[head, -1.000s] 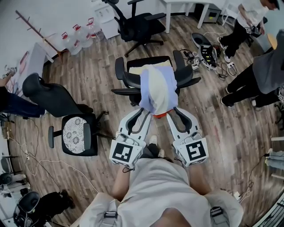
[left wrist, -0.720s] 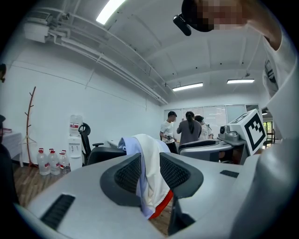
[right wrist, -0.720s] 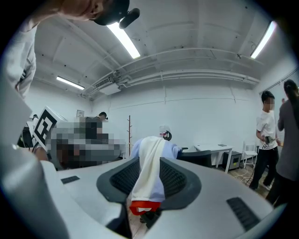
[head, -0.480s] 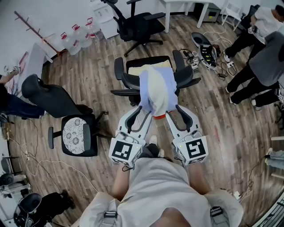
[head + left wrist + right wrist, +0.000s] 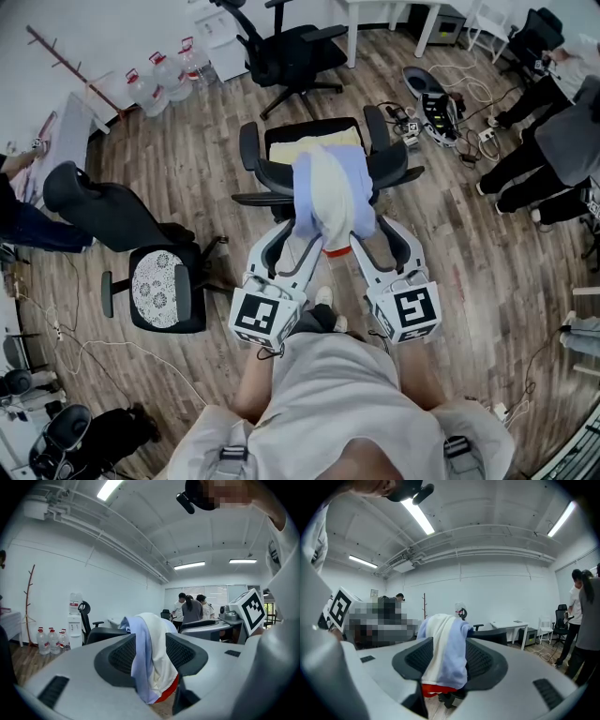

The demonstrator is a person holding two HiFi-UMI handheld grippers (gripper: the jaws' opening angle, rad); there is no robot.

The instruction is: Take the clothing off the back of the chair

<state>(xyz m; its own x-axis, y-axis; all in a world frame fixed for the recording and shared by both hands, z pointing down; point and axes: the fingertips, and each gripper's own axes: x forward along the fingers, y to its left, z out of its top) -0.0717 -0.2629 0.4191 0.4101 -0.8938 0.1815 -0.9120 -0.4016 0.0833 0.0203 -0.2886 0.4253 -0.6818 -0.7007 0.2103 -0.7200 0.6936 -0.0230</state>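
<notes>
On the chair back, the clothing hangs draped, white and pale blue, with red at the hem. Left gripper and right gripper sit at its lower edge. Both jaws are wide apart and have just been opening. Cloth shows between each pair, pads off it, nothing gripped.

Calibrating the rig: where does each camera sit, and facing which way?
Head view: on the person's head, facing steeply down at the clothing over the chair back; shows torso, left tool, right tool.
Left gripper view: on the left tool, facing along its parted jaws at the clothing; shows shirt, right tool's cube.
Right gripper view: on the right tool, likewise; shows shirt, left tool's cube.
Shared: the clothing; both tools' jaws have just been opening, clothing between them.
</notes>
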